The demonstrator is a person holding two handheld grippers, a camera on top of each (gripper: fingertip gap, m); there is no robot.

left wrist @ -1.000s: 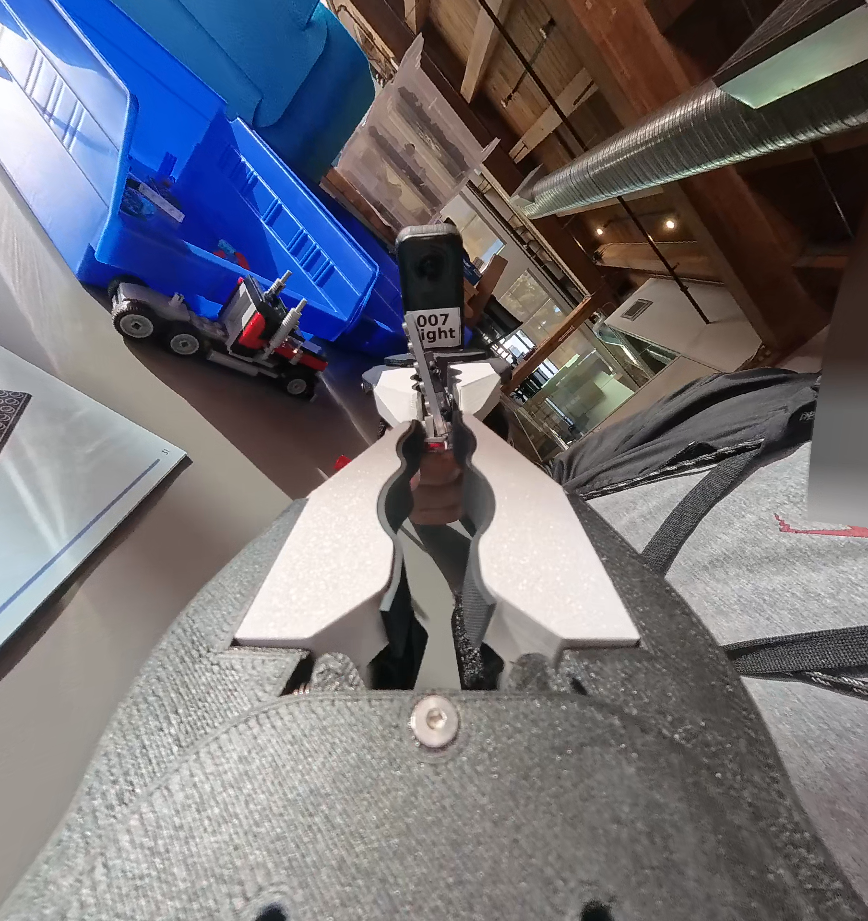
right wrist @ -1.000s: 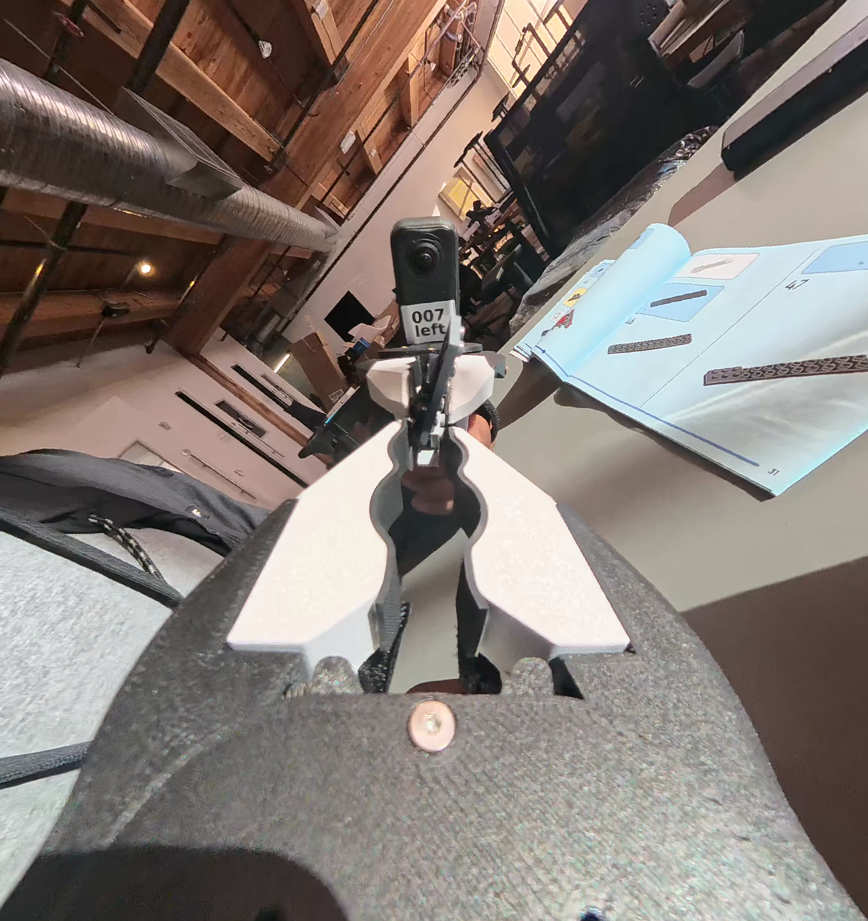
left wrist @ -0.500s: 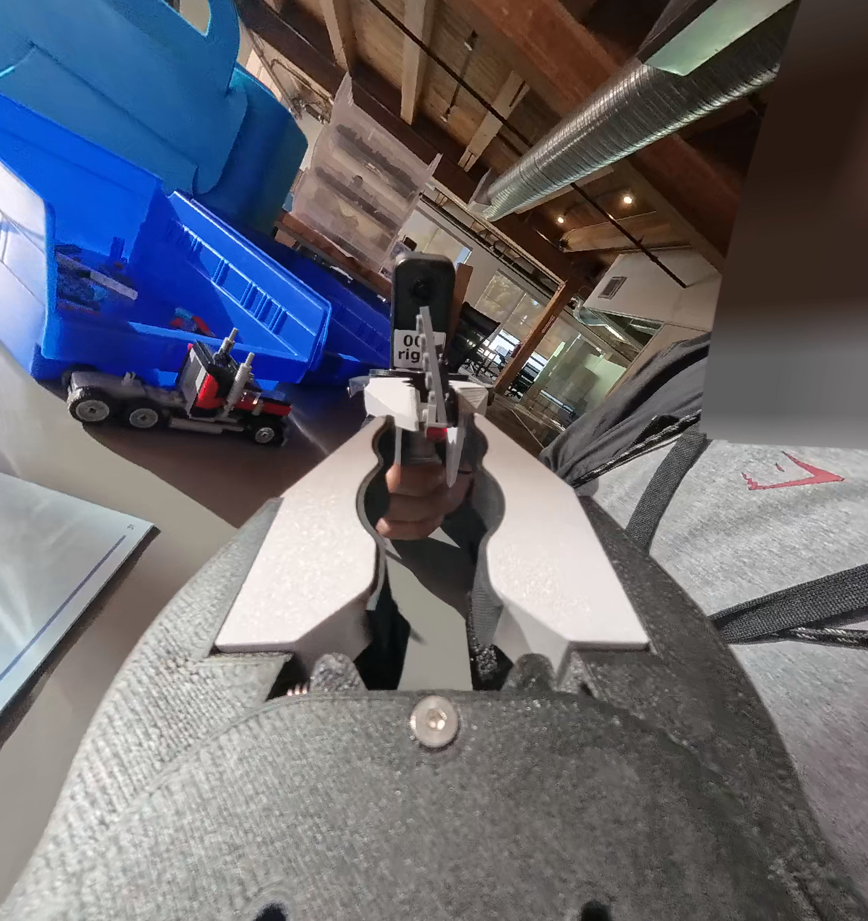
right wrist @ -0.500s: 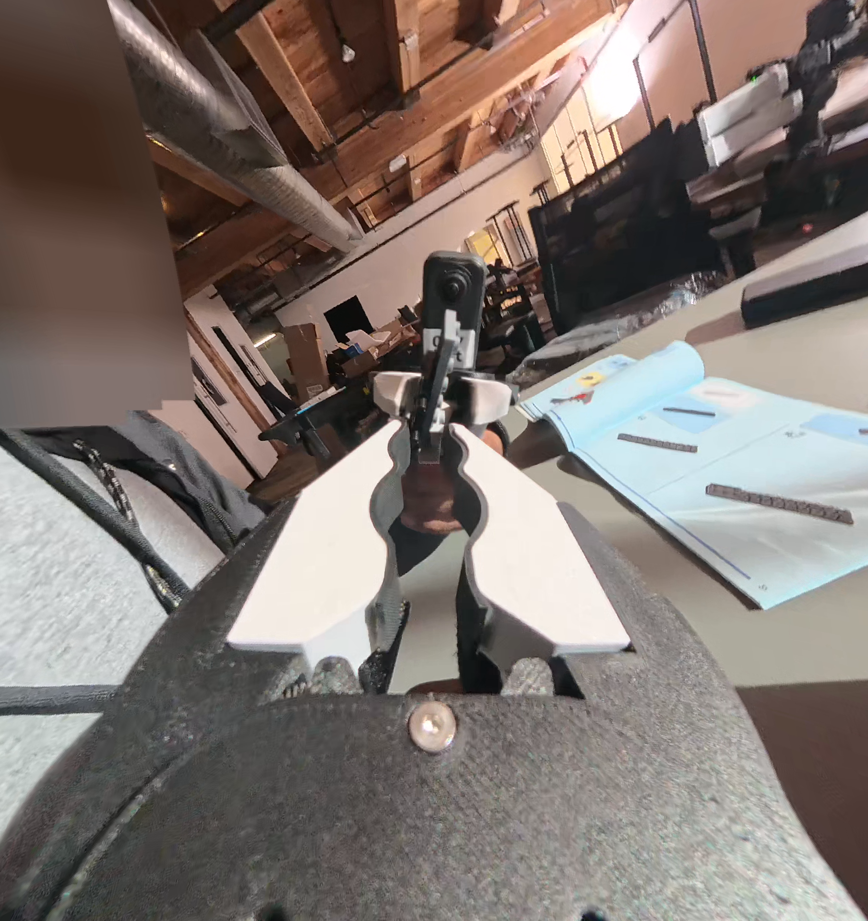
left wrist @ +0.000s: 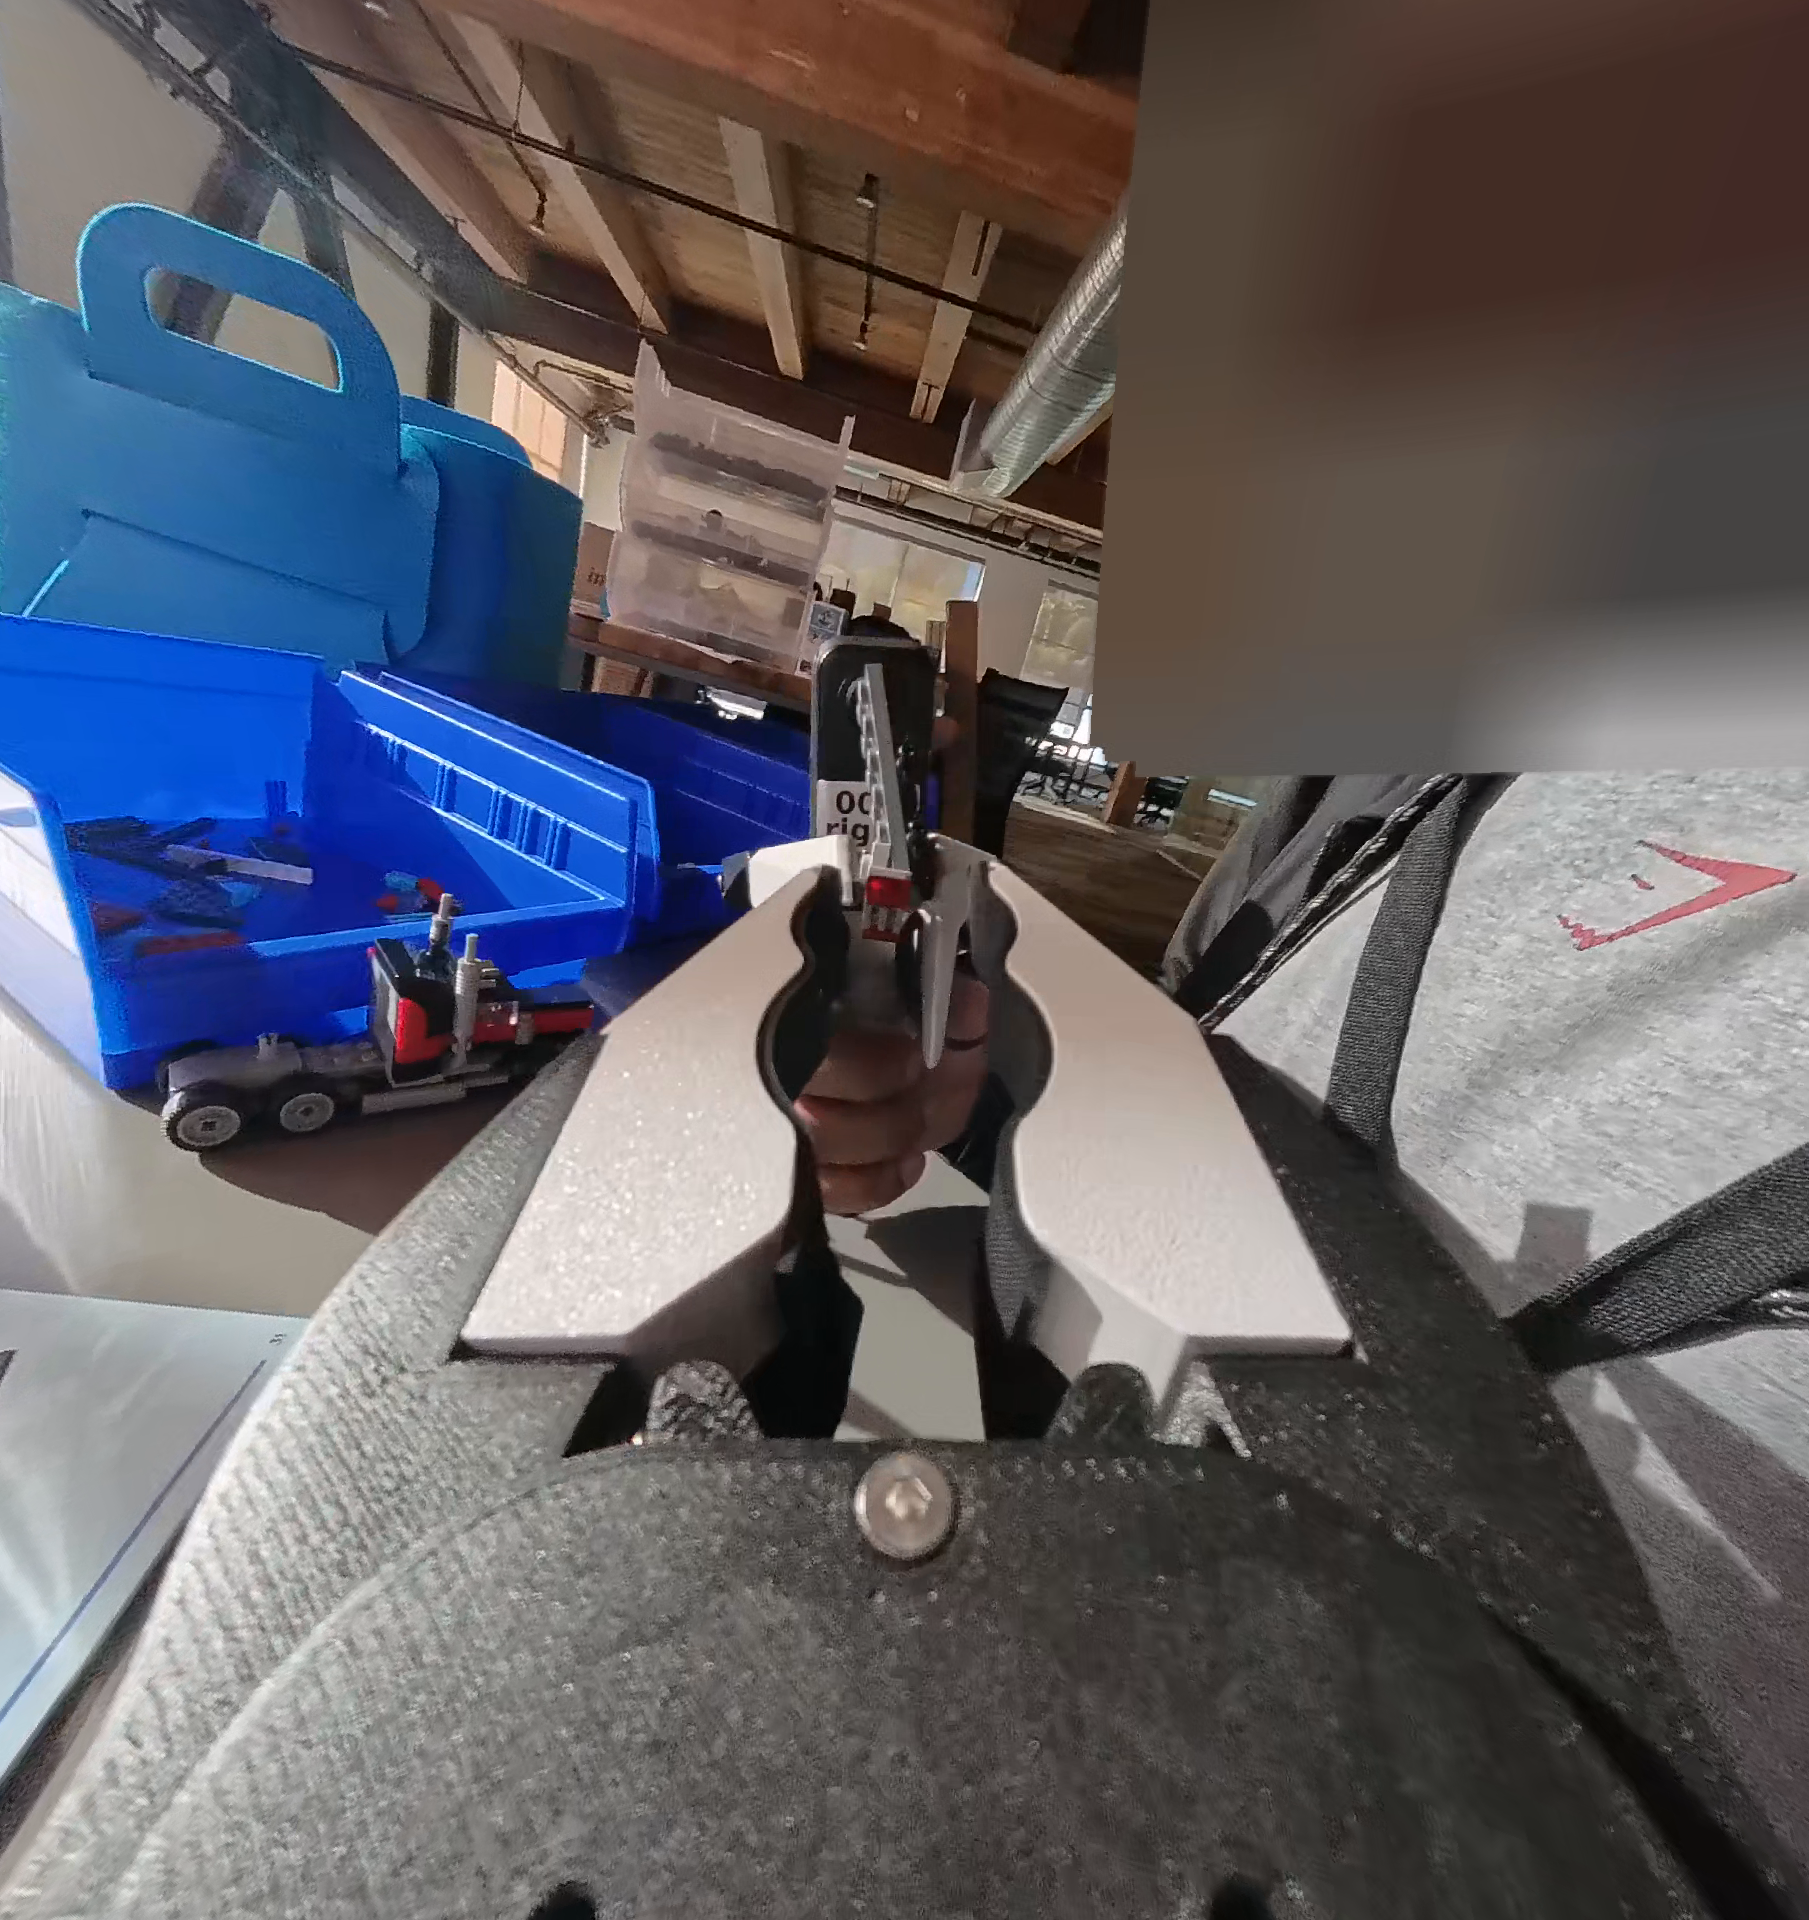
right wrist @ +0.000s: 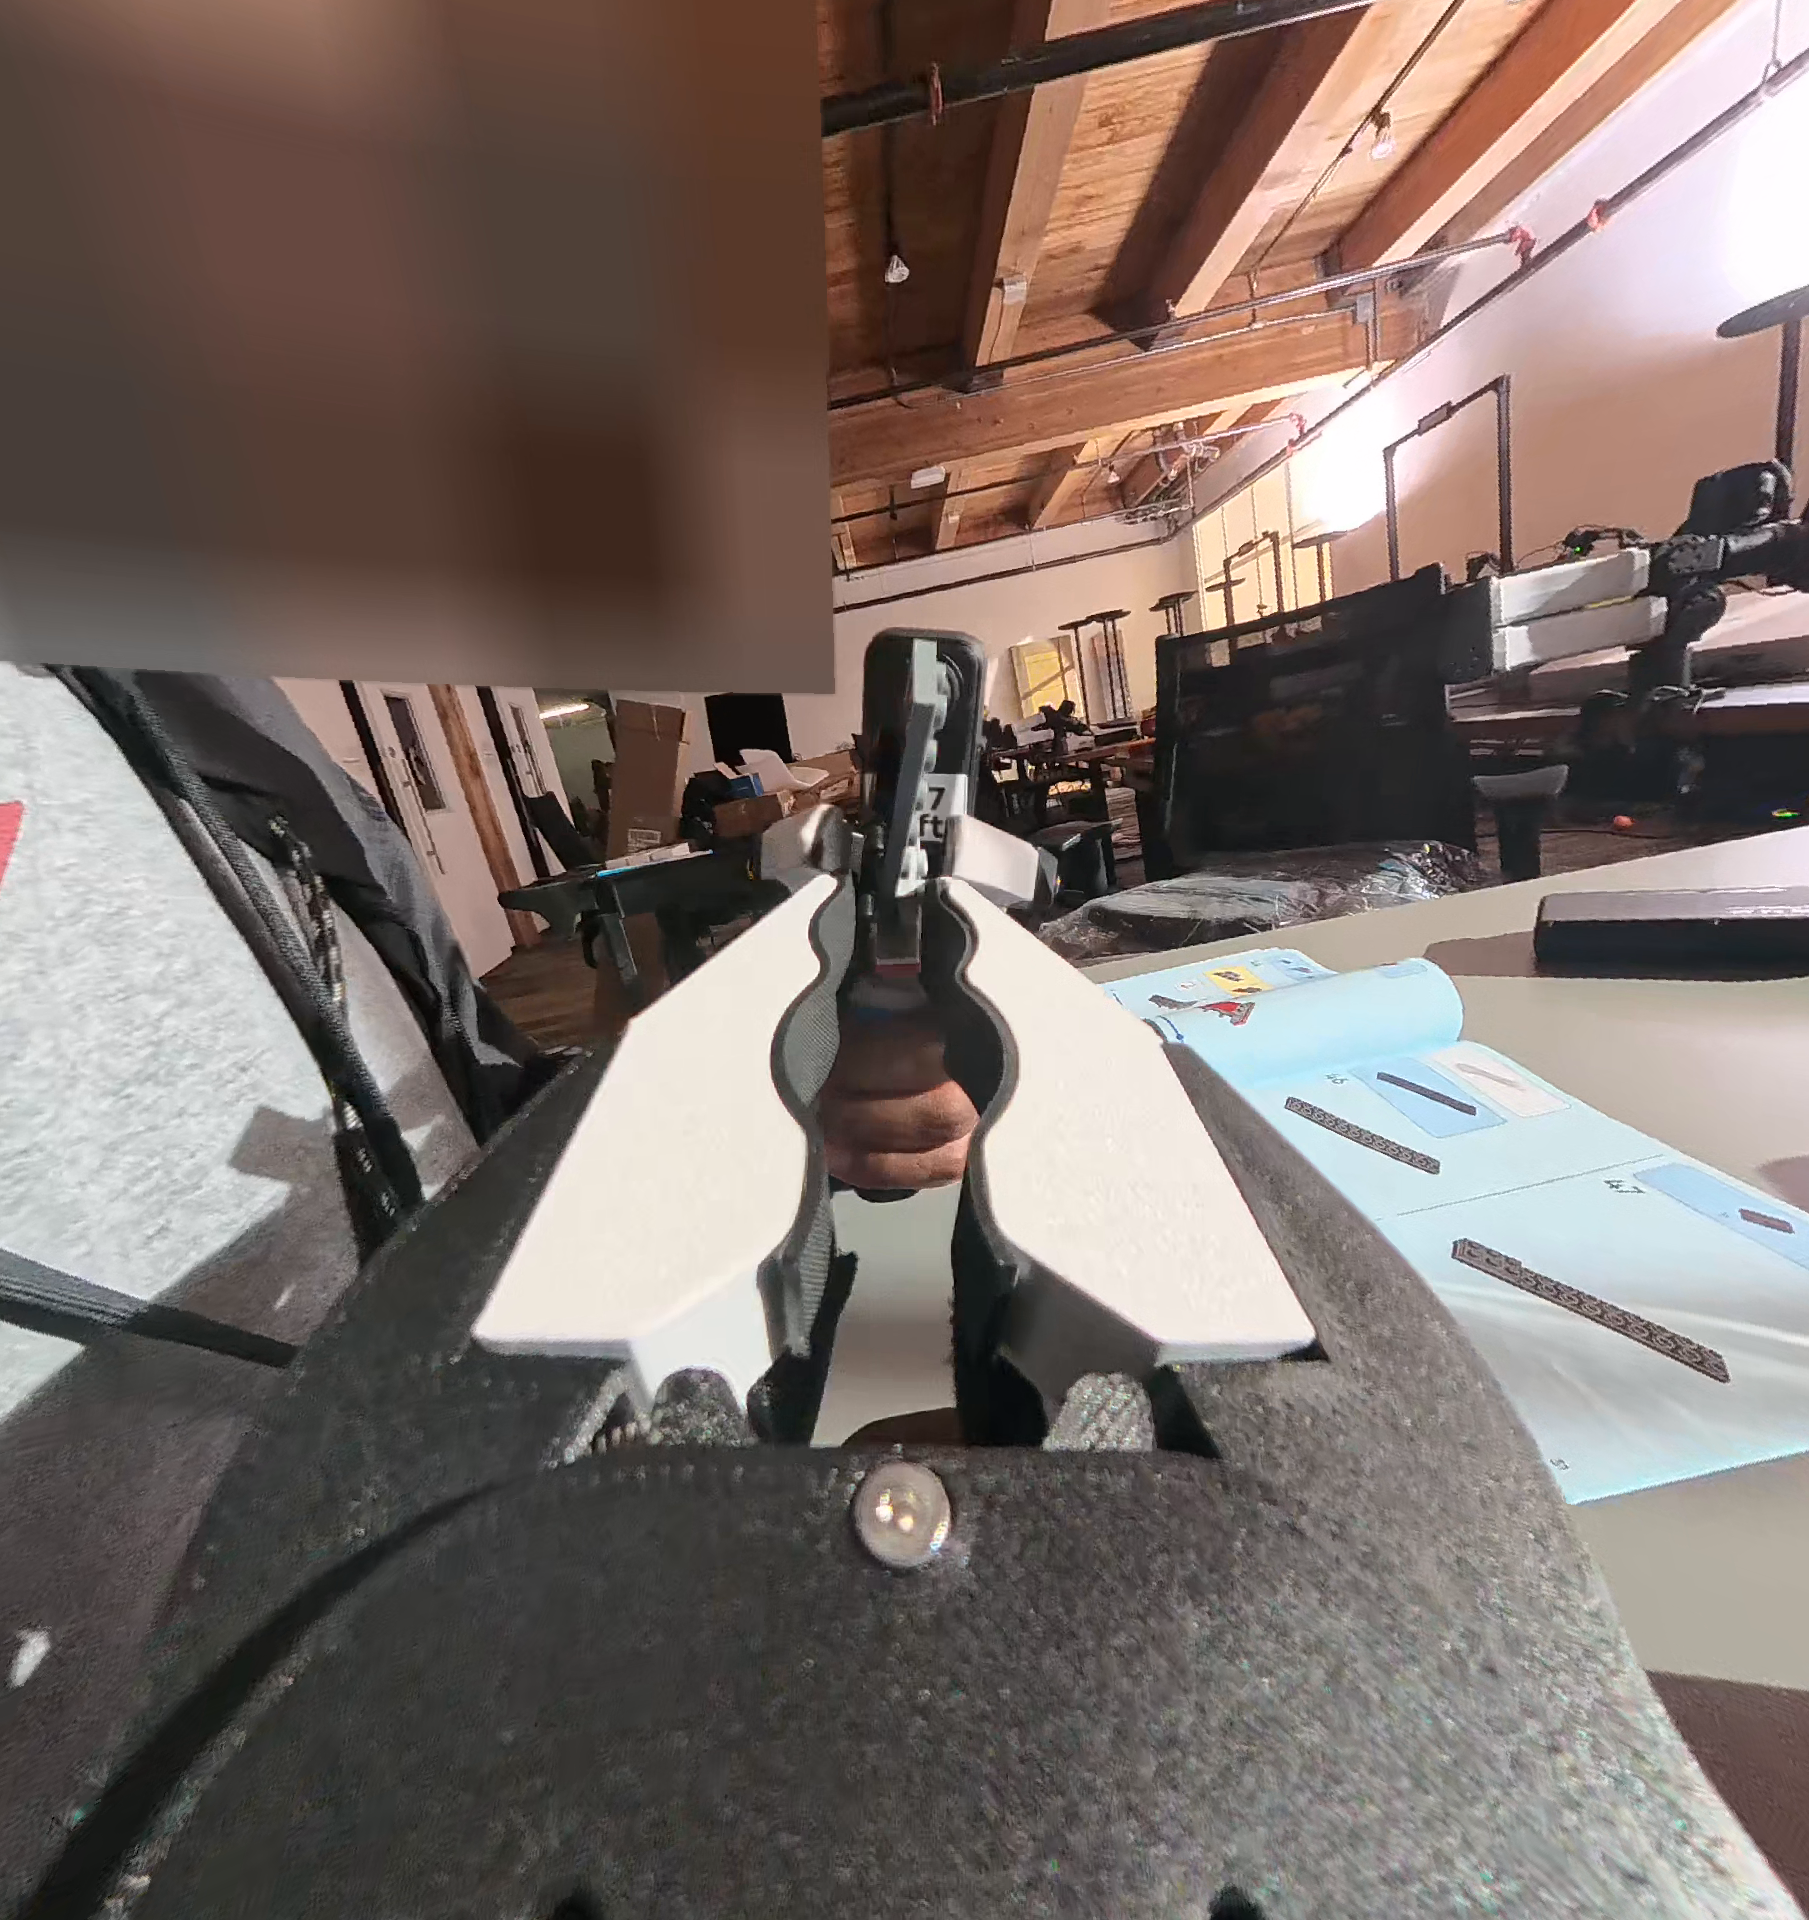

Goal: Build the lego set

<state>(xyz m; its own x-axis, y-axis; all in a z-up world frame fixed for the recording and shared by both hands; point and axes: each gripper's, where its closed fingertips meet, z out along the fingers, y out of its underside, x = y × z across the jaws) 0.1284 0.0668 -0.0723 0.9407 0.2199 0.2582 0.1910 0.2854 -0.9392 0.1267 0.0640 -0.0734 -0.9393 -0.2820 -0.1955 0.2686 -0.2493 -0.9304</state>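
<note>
Grey lego assembly (left wrist: 884, 831) clamped between both grippers, left gripper (left wrist: 895, 904) and right gripper (right wrist: 895, 914) tip to tip, above table (right wrist: 1658, 1039)

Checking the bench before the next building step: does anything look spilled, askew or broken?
Nothing stands out. The toy truck stands upright on its wheels by the blue bin, loose bricks stay inside the bin, and the instruction booklet lies open and flat on the table.
</note>
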